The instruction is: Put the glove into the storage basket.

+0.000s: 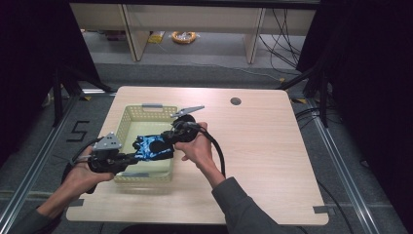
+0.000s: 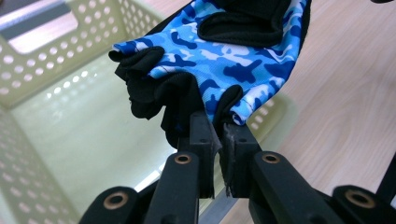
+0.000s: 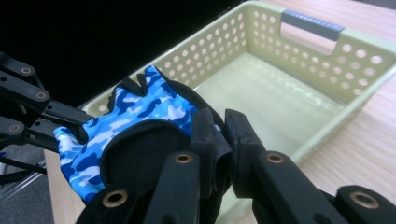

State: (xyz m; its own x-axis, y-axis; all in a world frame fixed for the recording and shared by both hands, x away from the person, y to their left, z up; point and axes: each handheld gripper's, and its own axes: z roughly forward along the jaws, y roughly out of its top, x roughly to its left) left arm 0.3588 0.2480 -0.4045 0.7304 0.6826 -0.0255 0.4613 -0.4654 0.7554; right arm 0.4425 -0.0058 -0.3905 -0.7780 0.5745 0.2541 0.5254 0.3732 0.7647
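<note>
The left gripper (image 1: 130,157) is held at the left of the table (image 1: 272,161), just over the near left part of a pale green perforated basket (image 1: 127,118), and its jaws are seen pinched onto the edge of a blue camouflage glove (image 1: 153,147) with black trim. In the left gripper view the two black jaws are pressed together on a fold of the glove (image 2: 224,56) at its blue and black hem, and the fabric is spread away from the jaws, above the basket's (image 2: 42,51) floor, with the bare wooden table (image 2: 345,107) lying to the right of the jaws. The glove is thus suspended between the two grippers, over the near half of the basket and apart from its floor. To the right of the glove, the right gripper (image 1: 171,136) is held by a hand (image 1: 197,148), and its jaws are closed on the glove's opposite end. In the right gripper view the glove's (image 3: 140,112) black cuff area is clamped between the jaws, the blue patterned part is stretched away to the left toward the left gripper (image 3: 70,122), whose jaws grip the far edge, and the basket (image 3: 327,70) with its grey handle strip (image 3: 312,24) lies beyond and to the right of the jaws.
</note>
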